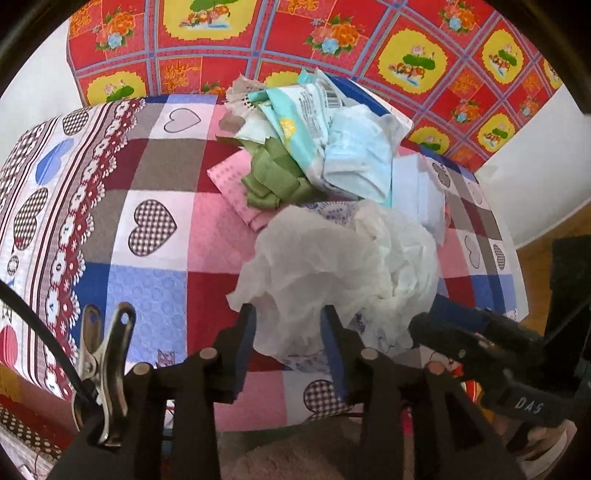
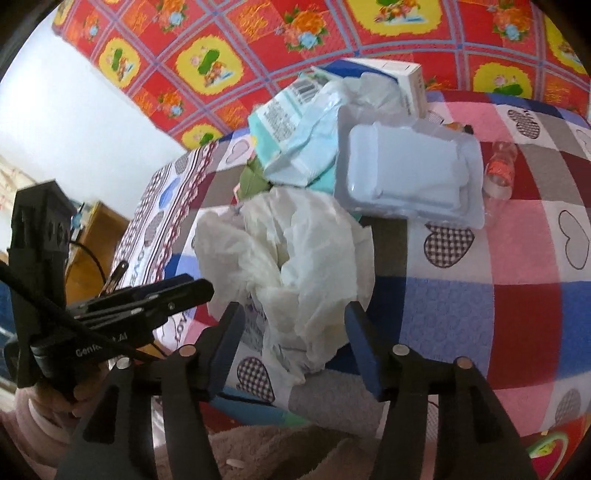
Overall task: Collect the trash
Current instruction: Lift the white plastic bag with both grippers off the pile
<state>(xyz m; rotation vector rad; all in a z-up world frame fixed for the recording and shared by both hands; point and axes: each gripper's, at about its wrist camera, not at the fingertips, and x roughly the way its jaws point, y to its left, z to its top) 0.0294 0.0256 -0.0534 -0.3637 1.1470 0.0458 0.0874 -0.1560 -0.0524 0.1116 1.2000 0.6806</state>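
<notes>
**Both grippers at the white bag on the checked cloth**

A crumpled white plastic bag (image 1: 332,266) sits on a patchwork tablecloth of pink, blue, red and grey squares with checked hearts (image 1: 155,229), near its front edge. The left gripper (image 1: 290,332) has its blue-padded fingers (image 1: 245,350) spread either side of the bag's lower folds, jaws apart and not pinching anything that I can see. The right gripper (image 2: 291,332) is parted in the same way, one finger on each side of the bag's bottom corner (image 2: 295,354).

Behind the bag lies the rest of the rubbish in a heap: a torn pale-blue and teal wrapper with a barcode (image 1: 314,122), a wad of folded green paper (image 1: 277,173) resting on a pink dotted sheet (image 1: 231,177), and a clear moulded plastic blister tray (image 2: 406,181) just beside the wrapper. A white cardboard box (image 2: 399,77) stands at the back of the heap. A small clear bottle with a red label (image 2: 500,170) lies apart to the right. Beyond hangs a red and yellow flowered cloth (image 1: 332,33).
</notes>
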